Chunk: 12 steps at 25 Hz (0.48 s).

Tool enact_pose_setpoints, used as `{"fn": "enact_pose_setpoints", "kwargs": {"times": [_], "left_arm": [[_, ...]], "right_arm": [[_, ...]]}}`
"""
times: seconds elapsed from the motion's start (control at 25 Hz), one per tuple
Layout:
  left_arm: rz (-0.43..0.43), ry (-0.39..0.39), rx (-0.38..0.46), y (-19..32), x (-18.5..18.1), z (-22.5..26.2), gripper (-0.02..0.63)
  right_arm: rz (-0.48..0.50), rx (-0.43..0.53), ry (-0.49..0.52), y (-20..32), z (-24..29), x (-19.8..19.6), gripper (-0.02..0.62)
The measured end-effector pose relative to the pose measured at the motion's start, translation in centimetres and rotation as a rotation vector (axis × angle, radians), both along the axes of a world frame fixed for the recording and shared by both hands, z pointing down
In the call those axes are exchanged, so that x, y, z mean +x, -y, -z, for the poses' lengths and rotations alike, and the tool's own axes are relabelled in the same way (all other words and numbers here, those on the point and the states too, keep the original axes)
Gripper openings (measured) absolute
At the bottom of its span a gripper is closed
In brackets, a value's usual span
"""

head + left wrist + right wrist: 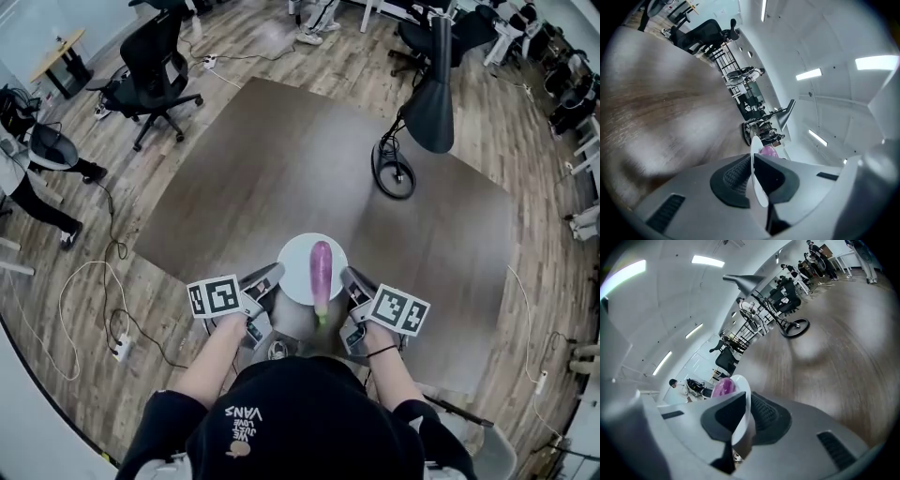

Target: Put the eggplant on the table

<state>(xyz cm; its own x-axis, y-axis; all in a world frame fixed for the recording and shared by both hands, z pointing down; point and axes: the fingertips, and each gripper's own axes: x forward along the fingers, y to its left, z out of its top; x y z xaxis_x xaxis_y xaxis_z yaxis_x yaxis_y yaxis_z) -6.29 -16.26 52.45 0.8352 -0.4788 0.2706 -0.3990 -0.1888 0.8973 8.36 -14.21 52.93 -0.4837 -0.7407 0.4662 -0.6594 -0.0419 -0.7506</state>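
Observation:
A purple eggplant (321, 267) with a green stem lies on a round white plate (292, 272), held above the near edge of the brown table (281, 169). My left gripper (273, 275) is shut on the plate's left rim, and my right gripper (350, 277) is shut on its right rim. The left gripper view shows the plate (757, 187) edge-on between the pads, with the eggplant (768, 151) peeking behind. From the right gripper (746, 404), the plate (743, 420) sits clamped between the pads, the eggplant (723, 387) resting on it.
A black desk lamp (431, 94) with a ring base (394, 173) stands on the table's far right. A black office chair (155, 66) is on the floor at upper left. Cables and a power strip (120, 347) lie on the floor at left, near a person's legs (42, 202).

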Motion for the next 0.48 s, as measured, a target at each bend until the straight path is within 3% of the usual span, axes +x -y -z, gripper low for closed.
{"fn": "enact_pose_setpoints", "kwargs": {"times": [0.48], "left_arm": [[0.036,0.008,-0.037,6.3,1.2,-2.3,0.028]], "right_arm": [[0.034,-0.021,-0.008,7.0,-1.9,1.3,0.037]]}}
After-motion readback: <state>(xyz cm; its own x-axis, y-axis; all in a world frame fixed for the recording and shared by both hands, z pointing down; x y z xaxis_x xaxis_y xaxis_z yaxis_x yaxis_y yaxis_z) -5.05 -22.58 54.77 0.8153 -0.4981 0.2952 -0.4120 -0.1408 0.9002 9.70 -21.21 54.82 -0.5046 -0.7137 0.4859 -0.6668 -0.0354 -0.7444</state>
